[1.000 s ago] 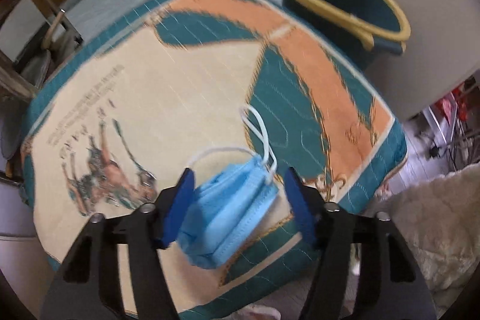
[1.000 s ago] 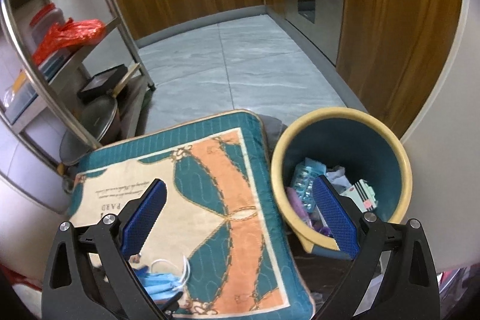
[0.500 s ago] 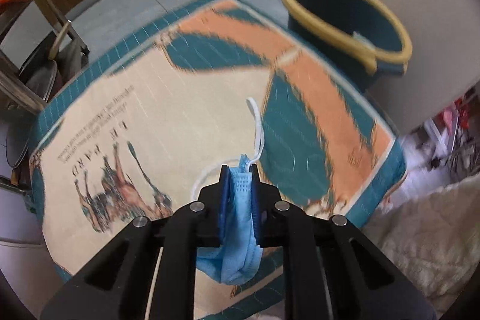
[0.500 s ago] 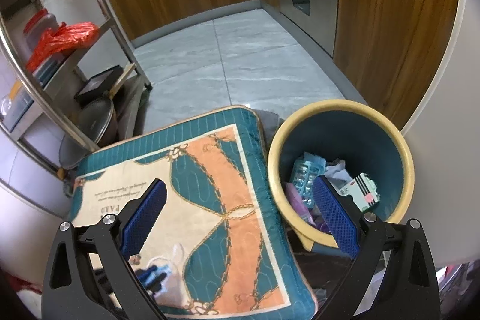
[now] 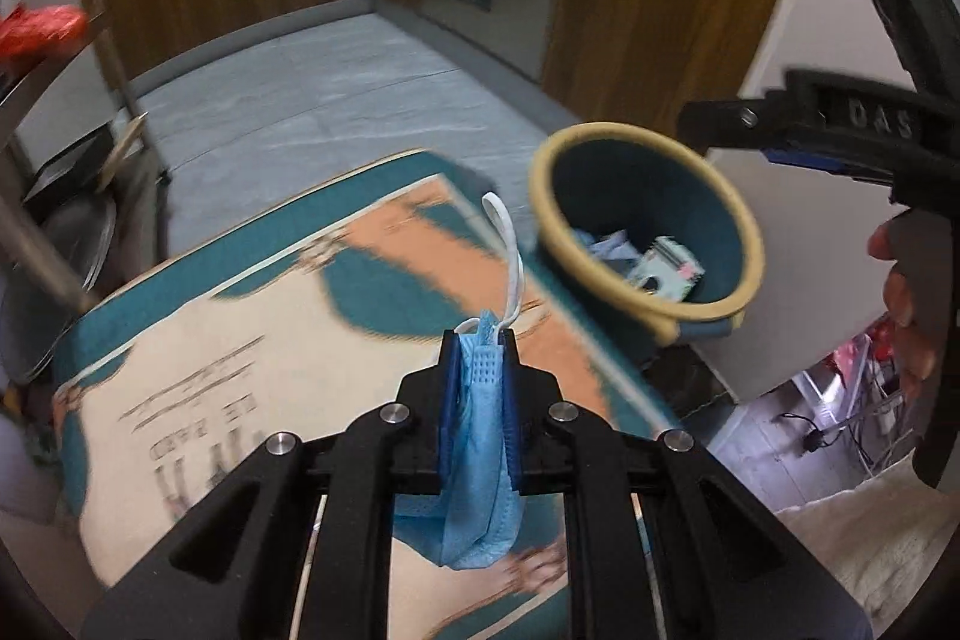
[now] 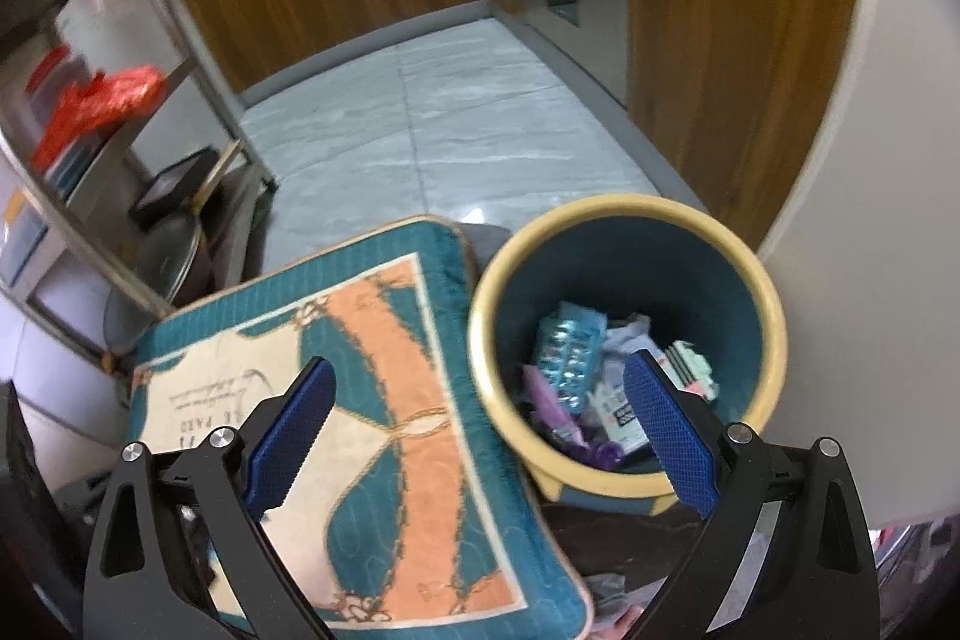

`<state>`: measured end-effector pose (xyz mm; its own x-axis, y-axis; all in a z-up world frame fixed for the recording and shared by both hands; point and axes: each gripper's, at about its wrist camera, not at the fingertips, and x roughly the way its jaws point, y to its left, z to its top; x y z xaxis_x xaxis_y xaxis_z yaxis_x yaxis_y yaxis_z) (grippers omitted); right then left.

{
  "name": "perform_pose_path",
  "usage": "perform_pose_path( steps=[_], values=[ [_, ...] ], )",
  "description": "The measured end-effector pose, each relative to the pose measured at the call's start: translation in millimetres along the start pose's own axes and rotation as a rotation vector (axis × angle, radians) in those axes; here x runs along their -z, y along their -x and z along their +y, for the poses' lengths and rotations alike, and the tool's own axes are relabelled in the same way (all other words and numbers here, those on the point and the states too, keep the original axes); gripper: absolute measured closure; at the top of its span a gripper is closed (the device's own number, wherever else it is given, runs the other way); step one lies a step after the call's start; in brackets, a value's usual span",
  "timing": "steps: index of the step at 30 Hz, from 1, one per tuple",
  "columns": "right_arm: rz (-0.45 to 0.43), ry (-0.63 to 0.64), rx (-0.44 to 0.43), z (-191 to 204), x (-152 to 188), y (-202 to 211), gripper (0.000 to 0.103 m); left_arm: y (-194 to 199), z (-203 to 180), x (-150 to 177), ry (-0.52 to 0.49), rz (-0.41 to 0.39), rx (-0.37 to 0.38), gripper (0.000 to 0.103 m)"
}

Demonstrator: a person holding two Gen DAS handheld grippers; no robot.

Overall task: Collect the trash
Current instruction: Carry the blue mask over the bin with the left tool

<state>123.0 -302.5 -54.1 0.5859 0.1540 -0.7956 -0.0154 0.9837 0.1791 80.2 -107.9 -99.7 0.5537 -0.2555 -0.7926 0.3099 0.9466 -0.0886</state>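
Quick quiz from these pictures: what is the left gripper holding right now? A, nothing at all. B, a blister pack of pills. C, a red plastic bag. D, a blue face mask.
D: in the left wrist view the left gripper has its blue pads pressed on a folded blue face mask, whose white ear loop sticks up above the fingertips.

Patterned teal-and-orange cushion (image 5: 288,340) beyond the claw is smearing with blur; its lettering is staying unreadable. Black claw frames are hiding its near edge.
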Motion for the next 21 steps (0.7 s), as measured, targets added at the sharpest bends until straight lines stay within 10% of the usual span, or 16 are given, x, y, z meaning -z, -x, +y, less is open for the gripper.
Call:
perform_pose_path(
  steps=[21],
  values=[
    [-0.149, -0.156, -0.006, -101.3, -25.7, 52.9, 0.006, -90.5, -129.6, -65.9, -0.170, 0.002, 0.168, 0.090]
  ],
)
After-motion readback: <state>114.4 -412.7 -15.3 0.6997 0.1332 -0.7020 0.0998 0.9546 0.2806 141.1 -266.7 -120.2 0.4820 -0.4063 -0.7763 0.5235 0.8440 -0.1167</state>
